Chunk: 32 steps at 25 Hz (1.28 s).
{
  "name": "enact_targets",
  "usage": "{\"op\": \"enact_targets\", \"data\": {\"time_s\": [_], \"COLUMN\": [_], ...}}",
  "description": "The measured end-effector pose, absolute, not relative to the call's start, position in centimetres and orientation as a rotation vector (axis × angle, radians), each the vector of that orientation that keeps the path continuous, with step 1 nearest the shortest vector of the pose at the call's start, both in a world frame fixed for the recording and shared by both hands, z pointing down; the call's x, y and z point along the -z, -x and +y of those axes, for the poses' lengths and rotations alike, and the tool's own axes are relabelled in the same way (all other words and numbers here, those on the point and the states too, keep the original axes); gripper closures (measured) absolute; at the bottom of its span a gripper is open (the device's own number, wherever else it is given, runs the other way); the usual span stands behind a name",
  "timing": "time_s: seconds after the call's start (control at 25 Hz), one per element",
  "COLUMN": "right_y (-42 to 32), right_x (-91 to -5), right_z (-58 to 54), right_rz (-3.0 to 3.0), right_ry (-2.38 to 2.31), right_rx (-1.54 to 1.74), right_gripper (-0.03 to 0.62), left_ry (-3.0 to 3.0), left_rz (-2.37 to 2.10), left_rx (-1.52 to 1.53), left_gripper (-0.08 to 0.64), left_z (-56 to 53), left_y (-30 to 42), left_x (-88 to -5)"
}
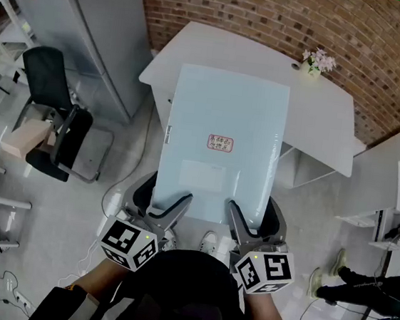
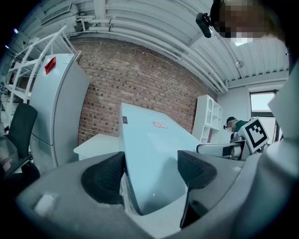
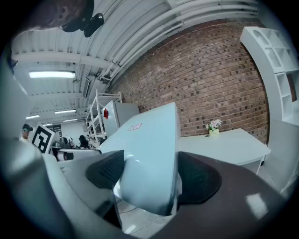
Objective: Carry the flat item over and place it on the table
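Chair (image 1: 50, 88), black, is seen far L, well apart from the job. Next comes the L gripper (image 1: 163, 200). Its jaws are spread wide and are closed on the near edge of the flat board (image 1: 226, 116), by the L corner. The board is pale blue and big, w/ a small red sticker (image 1: 220, 143) near its middle. It is held up in front of the person. Its long side is pointed straight away from both grippers, toward the brick wall (image 1: 274, 13). The R gripper (image 1: 255, 212) is set on the same near edge, by the R corner. Its jaws are also wide and are filled by the board. Both grippers are at the same end, so neither is nearer the far end. The white surface (image 1: 323, 116) lies ahead and a bit R, and the board's far half is seen over it. Whether the far end is touching it can't be told. A small flower pot (image 1: 316, 63) stands on the surface, near the board's far R corner. Prob. the board must be moved fwd & laid down flat, and the pot should be missed.
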State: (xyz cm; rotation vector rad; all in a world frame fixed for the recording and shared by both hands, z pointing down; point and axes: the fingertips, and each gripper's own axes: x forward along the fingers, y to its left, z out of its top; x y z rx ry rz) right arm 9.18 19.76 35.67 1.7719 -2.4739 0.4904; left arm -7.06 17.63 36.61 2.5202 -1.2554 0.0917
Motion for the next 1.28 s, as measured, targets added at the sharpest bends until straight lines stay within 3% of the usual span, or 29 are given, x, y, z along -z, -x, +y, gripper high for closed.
{"op": "enact_targets", "data": {"time_s": [1.28], "right_y": [-2.7], "right_x": [-35.3], "right_z": [18.5], "right_rz": [-2.487], "right_ry": [-1.770], "right_rx": [-0.453], "right_gripper": [0.233], "left_ry": [-2.527], "left_rz": [-1.270], "left_rx": [-0.013], "left_gripper": [0.199], "left_z": [16.5], "left_y": [13.6], "left_x": [-36.5]}}
